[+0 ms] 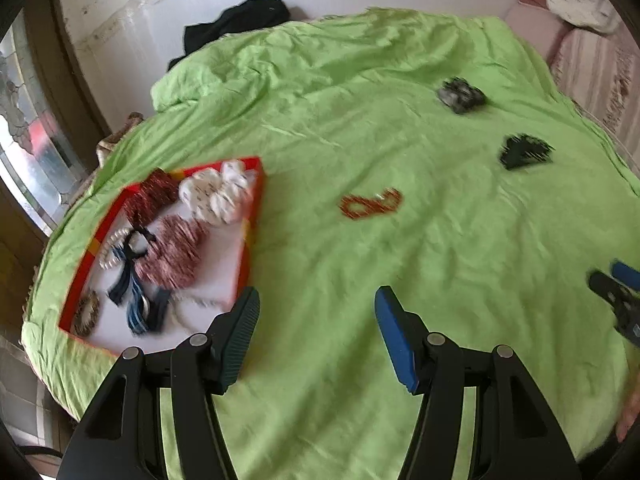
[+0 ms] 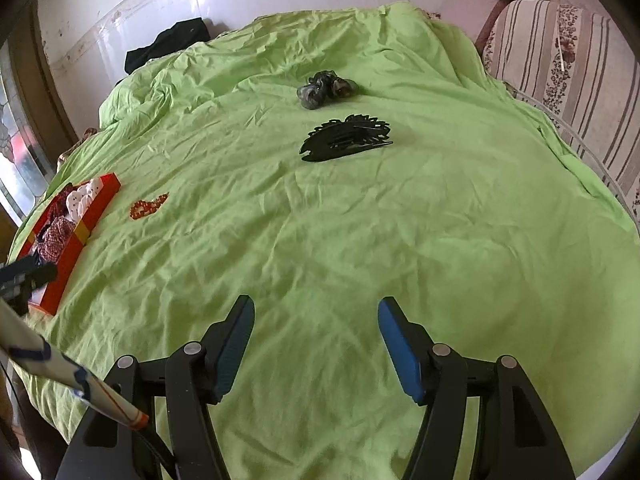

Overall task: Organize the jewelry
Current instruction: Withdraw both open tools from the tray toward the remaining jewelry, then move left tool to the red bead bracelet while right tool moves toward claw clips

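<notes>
Hovering over green bedsheet [image 2: 360,240]: left gripper [image 1: 316,332] and right gripper [image 2: 316,344], jaws spread, nothing held. Red bead bracelet [image 1: 370,203] loose on sheet, just beside red tray [image 1: 252,216]. Black hair clip [image 2: 346,138], grey scrunchie [image 2: 326,89] further off.

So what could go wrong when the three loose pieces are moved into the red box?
1. The orange bead bracelet lies flat on the wrinkled green sheet; the jaws might pinch cloth along with it.
2. The red box is already crowded, so new pieces may snag or spill.
3. The black hair clip looks thin and could slip.
</notes>
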Motion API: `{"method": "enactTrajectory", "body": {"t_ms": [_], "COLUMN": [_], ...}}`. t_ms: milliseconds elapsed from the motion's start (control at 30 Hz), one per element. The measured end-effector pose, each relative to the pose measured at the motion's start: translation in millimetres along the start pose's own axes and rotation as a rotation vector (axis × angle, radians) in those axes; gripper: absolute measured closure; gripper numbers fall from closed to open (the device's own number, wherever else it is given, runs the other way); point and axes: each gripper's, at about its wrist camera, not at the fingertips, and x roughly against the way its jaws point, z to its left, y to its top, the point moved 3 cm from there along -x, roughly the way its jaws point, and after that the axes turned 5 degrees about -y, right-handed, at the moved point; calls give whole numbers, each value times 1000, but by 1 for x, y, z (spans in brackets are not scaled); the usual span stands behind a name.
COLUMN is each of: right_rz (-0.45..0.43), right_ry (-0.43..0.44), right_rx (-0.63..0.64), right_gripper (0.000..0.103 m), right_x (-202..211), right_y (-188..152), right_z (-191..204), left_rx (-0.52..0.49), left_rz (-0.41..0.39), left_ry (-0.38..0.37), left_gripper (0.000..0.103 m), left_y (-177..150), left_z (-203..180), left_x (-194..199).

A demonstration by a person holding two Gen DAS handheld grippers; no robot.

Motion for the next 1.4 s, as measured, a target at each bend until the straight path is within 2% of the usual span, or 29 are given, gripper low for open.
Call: {"method": "enactTrajectory", "body": {"t_ms": [100,167,233,267,400,500,633,767,967,1100,1200,1300,1400], "right_rz": [7,14,17,17,14,14,17,31,22,29,35,45,57], "right_ry": [11,20,25,26,30,41,62,86,85,82,81,84,92], "right_rx": [-8,-13,-16,-15,-23,-47,-79,-91,-88,-106,-116,-133,-147], "right_gripper": [34,34,34,34,34,34,34,34,34,34,34,34,34], "right_x": [-5,-8,-9,-9,-9,-9,-12,-14,-11,-12,-15,-20,-27], "right_y": [0,-1,-2,-2,-1,-1,-2,-4,-3,-1,2,6,13], "right_z": [1,1,1,1,-3,-8,-14,-13,-18,-26,-32,-37,-39], "left_rx": [-35,-23,22,32,20,64,100,94,62,72,81,49,-21], "left_rz": [12,45,114,134,167,184,179,177,175,168,117,45,40], "left_ry": [82,70,22,8,57,19,-61,-95,-84,-96,-124,-148,-177], "left_gripper": [45,54,69,71,82,88,90,91,91,91,91,91,88], "left_y": [13,21,27,29,35,35,32,34,45,46,48,53,60], "left_z": [15,27,39,43,47,56,57,34,9,12,15,4,-16], "left_x": [-27,-48,-73,-81,-102,-110,-105,-102,-110,-104,-81,-53,-47]}}
